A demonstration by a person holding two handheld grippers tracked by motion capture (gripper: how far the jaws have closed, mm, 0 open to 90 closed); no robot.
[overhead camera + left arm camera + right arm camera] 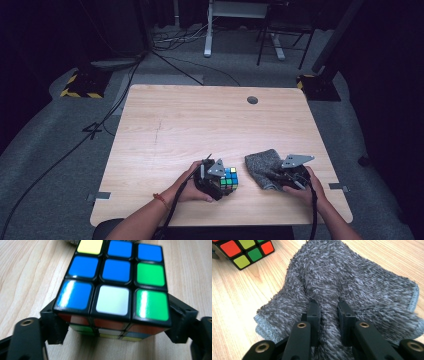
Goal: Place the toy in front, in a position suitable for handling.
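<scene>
Pale wooden table (200, 120), standing on grey carpet with cables trailing across the floor behind it. Near the front edge, right of centre, a grey fuzzy cloth (262, 167), lying rumpled and flat on the wood, stitched hem visible along its borders in the right gripper view (362, 282). Just left of it, close but apart, a colour-tiled puzzle cube (229, 179), resting on the table, top face mostly blue with green, yellow and white tiles in the left gripper view (115, 280); an orange, green and yellow face showing at the upper left corner of the right gripper view (244, 250).

Left claw (220, 182), held by a hand coming in from the bottom edge, set around the cube from the near side, jaws standing at the cube's two lower flanks and pressing on them: grasping the cube (115, 322).

Right claw (280, 177), likewise hand-held, clenched on a raised fold of the cloth, the pile bunched up between the two narrow-set black jaws (328, 315).
</scene>
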